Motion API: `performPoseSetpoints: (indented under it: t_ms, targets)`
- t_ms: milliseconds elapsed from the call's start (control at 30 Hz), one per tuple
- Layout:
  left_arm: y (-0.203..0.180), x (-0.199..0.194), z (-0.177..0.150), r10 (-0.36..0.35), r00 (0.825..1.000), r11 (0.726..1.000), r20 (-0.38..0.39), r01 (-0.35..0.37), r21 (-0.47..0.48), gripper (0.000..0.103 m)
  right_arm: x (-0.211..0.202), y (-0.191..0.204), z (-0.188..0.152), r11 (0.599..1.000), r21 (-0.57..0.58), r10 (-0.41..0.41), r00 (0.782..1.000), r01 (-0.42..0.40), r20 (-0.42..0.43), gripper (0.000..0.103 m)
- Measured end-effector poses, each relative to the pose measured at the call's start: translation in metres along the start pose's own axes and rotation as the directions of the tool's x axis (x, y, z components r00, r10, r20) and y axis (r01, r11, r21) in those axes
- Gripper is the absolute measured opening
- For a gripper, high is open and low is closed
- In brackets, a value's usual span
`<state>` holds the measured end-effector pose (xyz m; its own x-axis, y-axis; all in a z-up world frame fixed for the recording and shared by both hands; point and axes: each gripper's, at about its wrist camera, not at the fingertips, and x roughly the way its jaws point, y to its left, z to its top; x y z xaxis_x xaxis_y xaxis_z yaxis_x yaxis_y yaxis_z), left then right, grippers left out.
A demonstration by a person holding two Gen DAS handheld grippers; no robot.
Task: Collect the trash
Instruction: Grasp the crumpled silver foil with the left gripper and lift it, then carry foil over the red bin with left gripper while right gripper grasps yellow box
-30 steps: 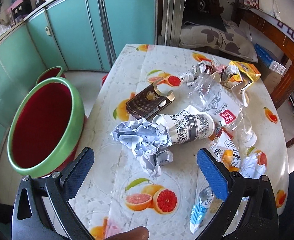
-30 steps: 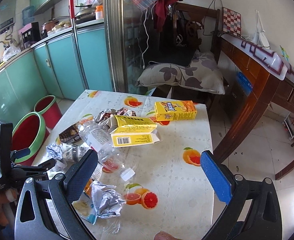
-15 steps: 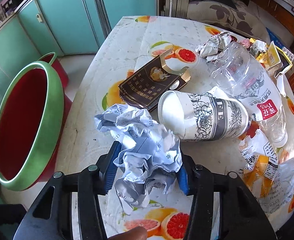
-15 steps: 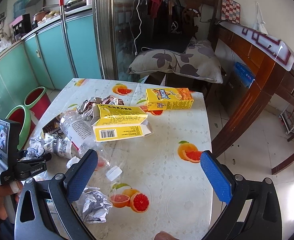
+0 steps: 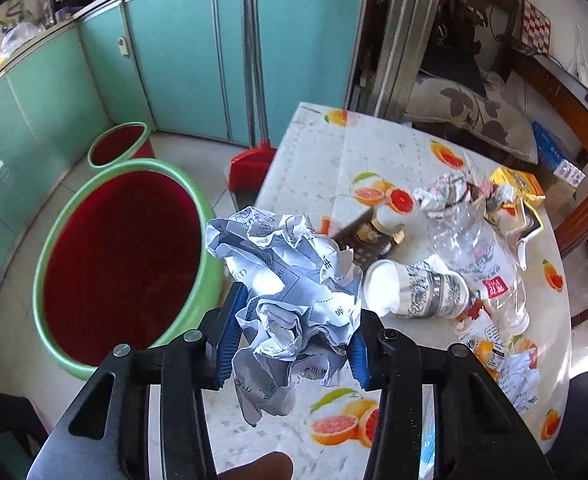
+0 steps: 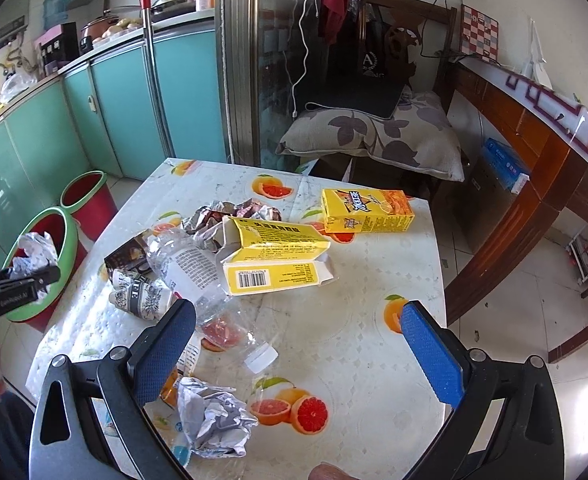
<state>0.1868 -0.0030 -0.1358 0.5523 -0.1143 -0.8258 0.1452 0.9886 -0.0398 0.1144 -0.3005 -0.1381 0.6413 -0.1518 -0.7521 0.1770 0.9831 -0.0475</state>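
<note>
L gripper (image 5: 290, 336) is closing its jaws on the crumpled paper wad (image 5: 290, 280), w/ both blue pads pressing into its lower folds; most of the wad is bulging up and out above the pads, centre of the left wrist frame. In the right wrist view the same wad is showing at far left, over the rim of the big green-rimmed red bin (image 5: 46, 264), so it's hanging clear of the table (image 5: 318, 152) edge.

R gripper (image 6: 298, 344) is standing wide, nothing between its pads, hovering above the clear plastic bottle (image 6: 186, 268) and a second paper wad (image 6: 214, 416) at lower centre of that frame.

Risks, as I'm judging it:
- Grip is biting only loose lower folds; paper could be slipping out and dropping on the floor between table and bin rather than inside.
- Wad is springy, so a release too near the rim may be bouncing it off.
- R gripper coming down could be nudging the bottle into the paper cup (image 6: 138, 300) or rolling it off the table.
</note>
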Motion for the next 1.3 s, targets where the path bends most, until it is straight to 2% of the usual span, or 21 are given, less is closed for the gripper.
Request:
performPoseSetpoints:
  t_ms: [133, 300, 433, 567, 700, 867, 1000, 1033, 1067, 1100, 1133, 1300]
  targets:
    - [0.042, -0.014, 0.014, 0.050, 0.998, 0.998, 0.040, -0.048, -0.037, 0.044, 0.005, 0.023, 0.007, 0.999, -0.029, 0.020, 1.000, -0.020, -0.004, 0.103]
    - [0.089, -0.011, 0.018, 0.104, 0.994, 0.992, 0.043, -0.100, -0.081, 0.044, 0.012, 0.056, 0.023, 0.996, -0.079, 0.040, 0.999, -0.039, 0.018, 0.103]
    - [0.112, -0.008, 0.014, 0.123, 0.991, 0.987, 0.050, -0.117, -0.107, 0.044, 0.044, 0.052, 0.041, 1.000, -0.018, 0.023, 0.999, -0.023, -0.025, 0.103]
    - [0.122, -0.005, 0.010, 0.110, 0.993, 0.986, 0.048, -0.103, -0.132, 0.044, 0.083, 0.026, 0.052, 0.997, 0.076, -0.003, 0.996, 0.010, -0.087, 0.103]
    - [0.121, 0.004, 0.005, 0.094, 0.995, 0.986, 0.036, -0.088, -0.139, 0.044, 0.118, 0.008, 0.058, 0.988, 0.149, -0.015, 0.984, 0.042, -0.177, 0.103]
    - [0.117, 0.012, 0.004, 0.068, 0.997, 0.988, 0.027, -0.063, -0.141, 0.044, 0.150, 0.010, 0.057, 0.983, 0.169, -0.023, 0.969, 0.067, -0.248, 0.103]
    - [0.113, 0.011, 0.006, 0.056, 0.998, 0.989, 0.036, -0.050, -0.139, 0.044, 0.159, 0.010, 0.054, 0.982, 0.166, -0.048, 0.965, 0.093, -0.256, 0.101]
    - [0.112, 0.010, 0.006, 0.056, 0.998, 0.989, 0.039, -0.050, -0.137, 0.044, 0.160, 0.009, 0.054, 0.982, 0.166, -0.044, 0.965, 0.090, -0.259, 0.087]
    - [0.112, 0.009, 0.006, 0.055, 0.998, 0.990, 0.043, -0.049, -0.136, 0.044, 0.158, 0.009, 0.053, 0.982, 0.166, -0.043, 0.965, 0.089, -0.259, 0.068]
    - [0.112, 0.008, 0.007, 0.053, 0.998, 0.990, 0.046, -0.046, -0.136, 0.044, 0.159, 0.011, 0.053, 0.984, 0.147, -0.060, 0.961, 0.102, -0.271, 0.035]
    - [0.112, 0.008, 0.007, 0.052, 0.997, 0.990, 0.049, -0.045, -0.137, 0.044, 0.158, 0.013, 0.052, 0.986, 0.130, -0.070, 0.960, 0.109, -0.271, 0.024]
    - [0.112, 0.003, 0.006, 0.053, 0.997, 0.989, 0.061, -0.044, -0.143, 0.044, 0.142, 0.015, 0.051, 0.991, 0.106, -0.048, 0.966, 0.077, -0.253, 0.019]
